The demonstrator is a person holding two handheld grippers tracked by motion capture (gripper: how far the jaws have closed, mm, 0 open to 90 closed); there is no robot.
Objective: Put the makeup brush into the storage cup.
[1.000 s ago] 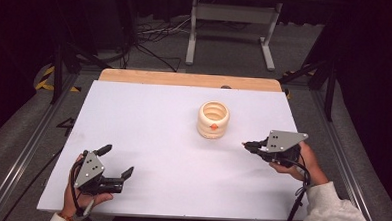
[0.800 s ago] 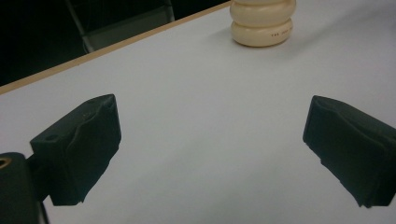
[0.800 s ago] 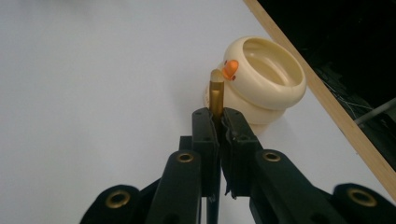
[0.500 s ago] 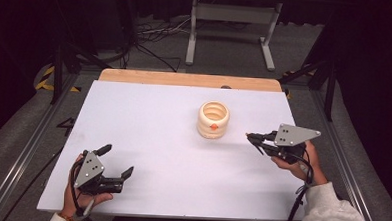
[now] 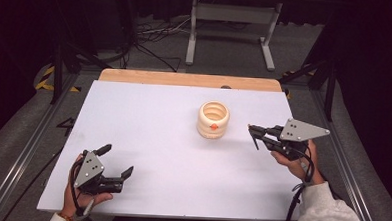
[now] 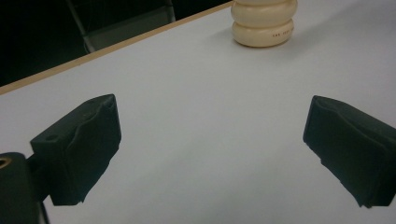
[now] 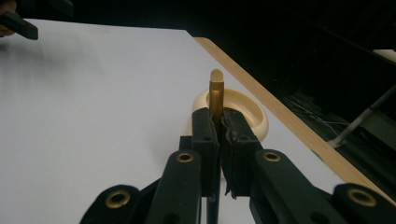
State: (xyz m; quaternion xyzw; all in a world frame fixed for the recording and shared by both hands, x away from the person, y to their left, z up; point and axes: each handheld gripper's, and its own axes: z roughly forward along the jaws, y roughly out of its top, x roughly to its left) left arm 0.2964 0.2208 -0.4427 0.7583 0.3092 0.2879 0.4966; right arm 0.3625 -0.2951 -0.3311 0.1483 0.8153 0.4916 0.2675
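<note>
Cream ribbed holder [image 5: 213, 120], a short pot built like stacked rings, stands upright on the white table [image 5: 147, 138], toward its far edge and a little right of centre. A small orange mark shows on the holder's near side in the high view. In the left gripper view the same holder [image 6: 264, 22] sits far off at the top, with faint lettering on its lower ring.

The right gripper [image 5: 255, 133] is held just to the right of the holder, apart from it, with its tips pointing at the holder. Its jaws are pressed together on a thin flat golden stick [image 7: 216, 95], which rises upright from between them in the right gripper view, with the holder's rim [image 7: 254, 112] directly behind it. What the stick is exactly cannot be told.

The left gripper [image 5: 115, 162] lies low at the near left corner of the table, well apart from the holder, gripped by the person's left hand [image 5: 80, 198]. Its jaws are spread wide with nothing but bare table between them.
</note>
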